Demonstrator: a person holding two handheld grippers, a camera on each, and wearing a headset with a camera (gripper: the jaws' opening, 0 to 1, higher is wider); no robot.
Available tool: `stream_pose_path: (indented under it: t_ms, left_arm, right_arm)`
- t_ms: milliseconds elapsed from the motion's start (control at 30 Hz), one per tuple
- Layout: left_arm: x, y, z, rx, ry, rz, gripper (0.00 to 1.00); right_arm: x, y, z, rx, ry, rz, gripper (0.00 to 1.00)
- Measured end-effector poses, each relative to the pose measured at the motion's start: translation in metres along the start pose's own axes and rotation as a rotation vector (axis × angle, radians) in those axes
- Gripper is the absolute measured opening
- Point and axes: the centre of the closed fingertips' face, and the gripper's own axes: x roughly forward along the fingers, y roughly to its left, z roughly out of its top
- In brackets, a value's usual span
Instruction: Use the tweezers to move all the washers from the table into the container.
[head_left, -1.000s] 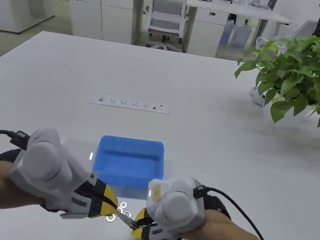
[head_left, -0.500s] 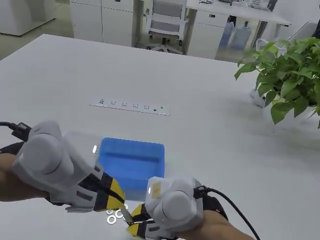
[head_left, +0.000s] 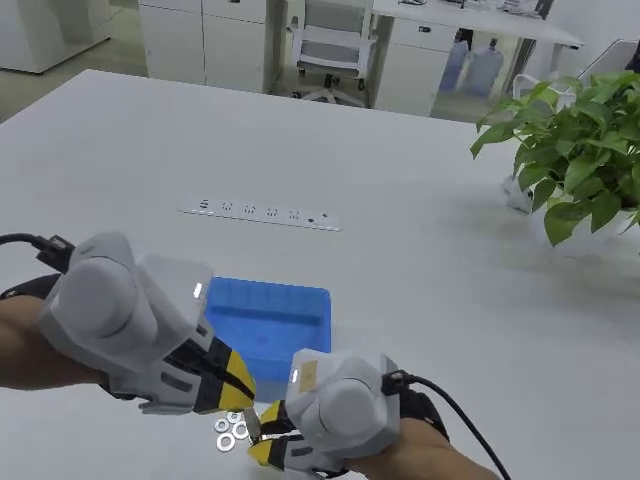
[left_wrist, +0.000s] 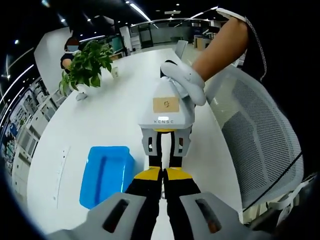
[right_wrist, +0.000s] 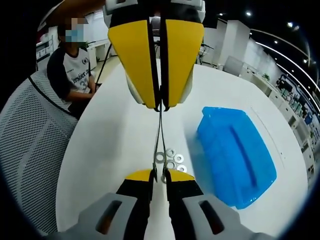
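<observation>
1. Since a second ago you have lifted the left gripper (head_left: 238, 385) off the small silver metal washers (head_left: 230, 432). Its yellow jaws now hang at the near left corner of the blue rectangular plastic container (head_left: 300, 310). The right gripper (head_left: 258, 440) has edged in toward the pile.
2. The washers haven't moved. They lie in a tight cluster on the white tabletop (head_left: 420, 260) by its near edge, just outside the container's near wall. My read is that no transfer has started and you're still sorting out your hold on the tool.
3. The right gripper view clears up what the head view leaves unclear. The thin metal tweezers (right_wrist: 160, 135) run in a straight line from your right jaws up into the left jaws. Both grippers are clenched on them, one at each end, which looks like a handover or regrip.
4. In that same view the washers sit just beside the tweezers' line, on the container's side. I can't tell whether they touch.
5. The left gripper view adds the two grippers nose to nose, and a grey mesh chair (left_wrist: 260, 145) off the tabletop's near edge.
6. The head view adds the wider layout. A white power strip (head_left: 262, 212) lies mid-tabletop beyond the container, and a green potted plant (head_left: 575, 150) stands toward the right edge.
</observation>
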Motion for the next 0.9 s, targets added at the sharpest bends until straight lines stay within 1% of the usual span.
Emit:
stream_pose_path:
  t_ms: [167, 300, 600, 667, 767, 833, 900]
  left_arm:
    - [0.0, 0.001, 0.001, -0.003, -0.002, 0.006, 0.05]
    - [0.003, 0.002, -0.002, -0.005, 0.004, 0.004, 0.05]
    - [0.007, 0.008, 0.002, -0.025, -0.03, 0.001, 0.06]
    - [0.01, 0.008, 0.001, -0.041, -0.04, -0.014, 0.06]
    - [0.012, 0.008, -0.001, -0.052, -0.044, -0.019, 0.06]
    - [0.014, 0.008, -0.002, -0.075, -0.055, -0.027, 0.06]
    - [0.016, 0.008, -0.004, -0.077, -0.056, -0.028, 0.06]
  right_arm:
    - [0.002, -0.003, 0.001, 0.007, -0.01, -0.003, 0.12]
    - [0.005, -0.004, 0.0, 0.007, -0.008, -0.003, 0.12]
    - [0.006, -0.005, -0.002, 0.034, -0.011, 0.001, 0.12]
    - [0.006, -0.004, -0.002, 0.036, -0.01, 0.002, 0.12]
    - [0.006, -0.004, -0.002, 0.038, -0.01, 0.002, 0.12]
    - [0.006, -0.004, -0.003, 0.041, -0.01, 0.002, 0.12]
    - [0.007, -0.004, -0.003, 0.046, -0.01, 0.003, 0.12]
